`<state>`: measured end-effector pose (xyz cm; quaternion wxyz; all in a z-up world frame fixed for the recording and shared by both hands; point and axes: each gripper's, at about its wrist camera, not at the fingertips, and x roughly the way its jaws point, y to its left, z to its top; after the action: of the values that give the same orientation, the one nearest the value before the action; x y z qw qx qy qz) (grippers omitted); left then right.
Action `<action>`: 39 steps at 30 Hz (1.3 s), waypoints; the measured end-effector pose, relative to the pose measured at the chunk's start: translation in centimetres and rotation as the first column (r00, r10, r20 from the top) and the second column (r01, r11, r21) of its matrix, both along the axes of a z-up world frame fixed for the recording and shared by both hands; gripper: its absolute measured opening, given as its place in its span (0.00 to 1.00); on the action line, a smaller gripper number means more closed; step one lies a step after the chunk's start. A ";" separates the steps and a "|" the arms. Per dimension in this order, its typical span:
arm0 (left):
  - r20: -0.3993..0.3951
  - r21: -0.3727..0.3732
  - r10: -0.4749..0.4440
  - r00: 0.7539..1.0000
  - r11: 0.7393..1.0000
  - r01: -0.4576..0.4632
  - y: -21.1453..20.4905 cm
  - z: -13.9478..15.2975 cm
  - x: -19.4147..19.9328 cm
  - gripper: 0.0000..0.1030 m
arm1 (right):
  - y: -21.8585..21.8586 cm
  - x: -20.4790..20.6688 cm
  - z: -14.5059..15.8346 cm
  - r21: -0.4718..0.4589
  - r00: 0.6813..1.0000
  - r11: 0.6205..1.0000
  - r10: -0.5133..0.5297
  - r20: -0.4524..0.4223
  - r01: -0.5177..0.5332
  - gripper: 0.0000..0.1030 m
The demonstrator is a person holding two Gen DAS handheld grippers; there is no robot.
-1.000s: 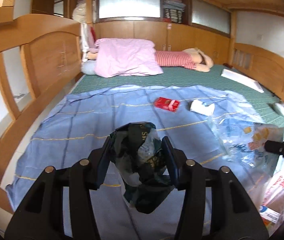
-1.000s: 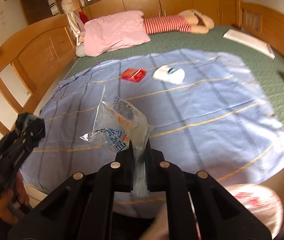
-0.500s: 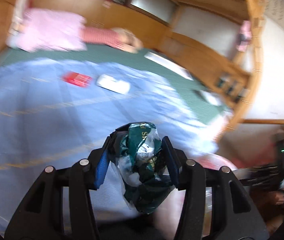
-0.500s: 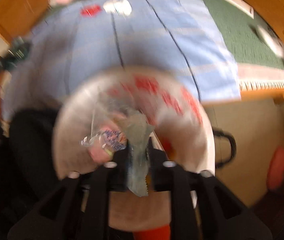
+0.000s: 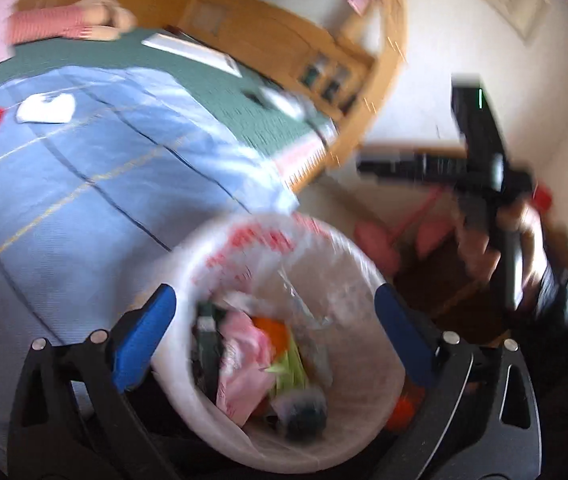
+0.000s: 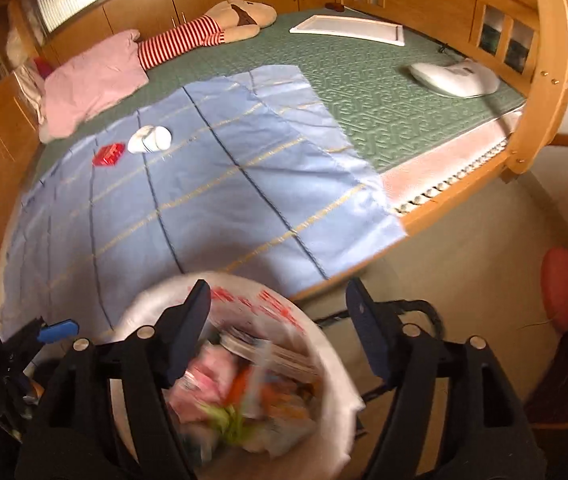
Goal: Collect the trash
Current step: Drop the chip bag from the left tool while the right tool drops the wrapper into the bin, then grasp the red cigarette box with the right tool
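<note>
Both tongs are held over the bin, a white pail lined with a plastic bag printed in red, which stands on the floor just beside the foot of the bed.

The left tongs are spread wide and are opening, with nothing gripped; between the blue pads only the bin's mouth is seen below. In the bin lies mixed trash: a pink bag, something orange, a green scrap, clear plastic and a dark wrapper. Most of it is blurred.

The right tongs are also parted and opening, and nothing is pinched between them. A clear wrapper, blurred, is seen below them inside the bin, apart from both pads. In the left view the right tongs are seen from the side, further from the bed, with a hand on the grip; from that view their state cannot be told.

On the bed a blue sheet is spread over a green mat. Two pieces of trash lie on the sheet, well apart from the bin: a red packet and, just beside it, a white crumpled piece. At the head of the bed a pink pillow and a striped plush toy are seen. A white board and a white flat device lie on the mat.
</note>
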<state>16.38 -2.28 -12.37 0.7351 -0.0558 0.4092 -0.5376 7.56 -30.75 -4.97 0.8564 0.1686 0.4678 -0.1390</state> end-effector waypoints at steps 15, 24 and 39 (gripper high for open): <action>0.150 0.339 0.921 0.360 0.293 -0.894 22.6 -1.1 10.9 0.96 | 22.9 37.6 -6.5 -0.301 0.852 0.814 0.524 0.008 -0.498 0.85; 0.095 0.434 0.949 0.299 0.231 -0.871 25.9 -2.6 11.9 0.96 | 28.9 53.2 -17.4 -0.418 0.810 0.694 0.525 -0.263 -0.586 0.85; 0.055 0.422 0.981 0.186 0.146 -0.895 27.6 -3.2 11.8 0.96 | 34.6 36.1 -17.7 0.138 0.626 0.659 0.748 -0.222 -0.739 0.63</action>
<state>28.21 25.37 -15.62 0.8492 -0.2264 0.4560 0.1405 43.63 3.88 -22.68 0.7652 -0.0447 0.6057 0.2137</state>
